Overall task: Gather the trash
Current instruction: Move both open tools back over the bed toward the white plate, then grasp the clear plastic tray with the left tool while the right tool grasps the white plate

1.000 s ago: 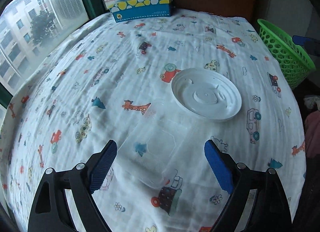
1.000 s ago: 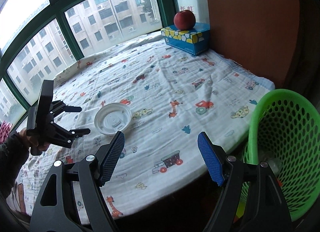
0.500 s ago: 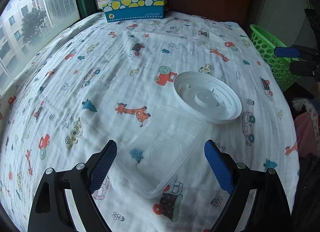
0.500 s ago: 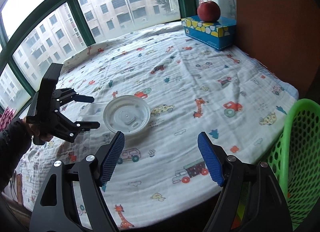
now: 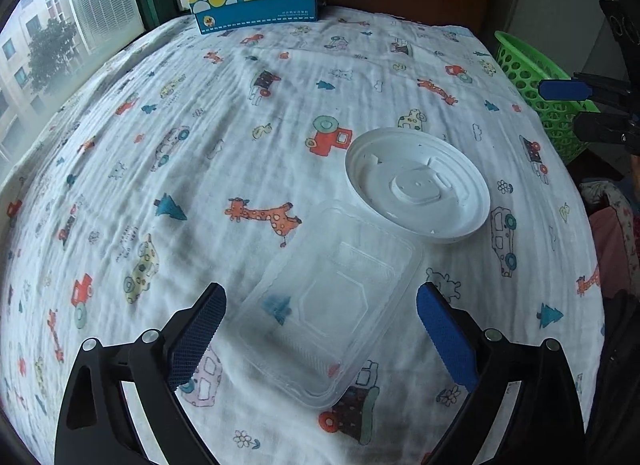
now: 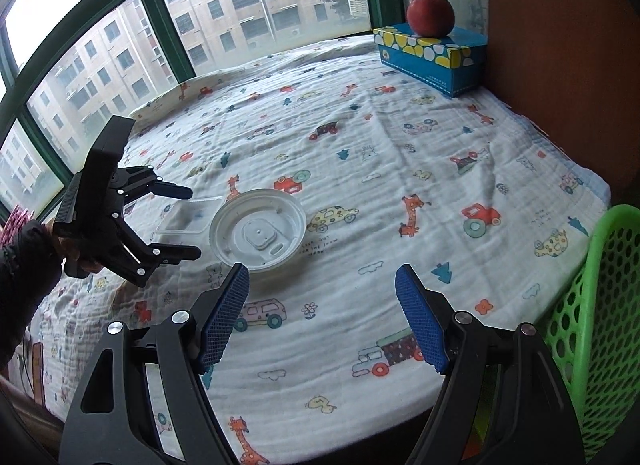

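Note:
A clear plastic container lid (image 5: 328, 305) lies flat on the patterned cloth, between the fingers of my open left gripper (image 5: 320, 329). A round white plastic lid (image 5: 418, 185) lies just beyond it, touching its far corner. In the right wrist view the white lid (image 6: 258, 231) lies ahead and left of my open, empty right gripper (image 6: 322, 321), with the clear lid (image 6: 190, 215) behind it and the left gripper (image 6: 192, 221) hovering over that. The green mesh basket (image 6: 600, 305) stands off the table's right edge.
A blue tissue box (image 6: 432, 55) with a red apple (image 6: 430, 15) on it stands at the far corner by the window. A brown wall panel (image 6: 560, 45) borders the far right. The basket also shows in the left wrist view (image 5: 532, 81).
My left gripper has moved forward, so the clear lid lies further between its fingers. My right gripper has swung left from the basket toward the white lid.

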Demonstrator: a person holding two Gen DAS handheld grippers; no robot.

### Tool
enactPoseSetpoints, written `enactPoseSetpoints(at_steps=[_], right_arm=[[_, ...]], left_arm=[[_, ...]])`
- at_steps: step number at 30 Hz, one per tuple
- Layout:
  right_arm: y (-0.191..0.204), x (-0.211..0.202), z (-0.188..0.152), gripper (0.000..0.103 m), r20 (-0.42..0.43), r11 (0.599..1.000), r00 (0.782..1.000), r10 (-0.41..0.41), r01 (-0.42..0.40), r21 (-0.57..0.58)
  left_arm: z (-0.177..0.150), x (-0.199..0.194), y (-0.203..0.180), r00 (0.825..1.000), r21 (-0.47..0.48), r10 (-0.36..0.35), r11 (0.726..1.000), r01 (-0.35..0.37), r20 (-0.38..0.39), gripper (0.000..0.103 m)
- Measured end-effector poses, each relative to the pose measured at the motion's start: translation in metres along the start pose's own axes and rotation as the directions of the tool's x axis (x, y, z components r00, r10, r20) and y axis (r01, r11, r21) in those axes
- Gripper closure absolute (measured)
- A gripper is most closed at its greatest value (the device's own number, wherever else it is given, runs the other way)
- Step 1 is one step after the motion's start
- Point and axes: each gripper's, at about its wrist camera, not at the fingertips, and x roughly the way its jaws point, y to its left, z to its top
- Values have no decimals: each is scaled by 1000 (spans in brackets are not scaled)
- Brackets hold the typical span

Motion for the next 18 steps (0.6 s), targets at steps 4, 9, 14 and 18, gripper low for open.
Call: enactPoseSetpoints(at_steps=[4, 9, 14, 18], right_arm=[[9, 11, 1, 27, -19, 999, 1000, 15, -16, -33], [24, 28, 3, 17, -32, 996, 999, 42, -44, -80], [35, 51, 5, 14, -60, 991, 997, 49, -56, -118], [40, 70, 10, 12, -86, 990, 995, 58, -68, -126]], left_arm=[[-4, -2, -7, 1000, 4, -6, 1000, 6, 21, 18], [-9, -9, -5, 999, -45, -1, 999, 3, 42, 35], [-19, -18, -4, 998, -77, 20, 997, -16, 52, 41], [-25, -22, -6, 998, -101, 29, 995, -24, 54, 44]])
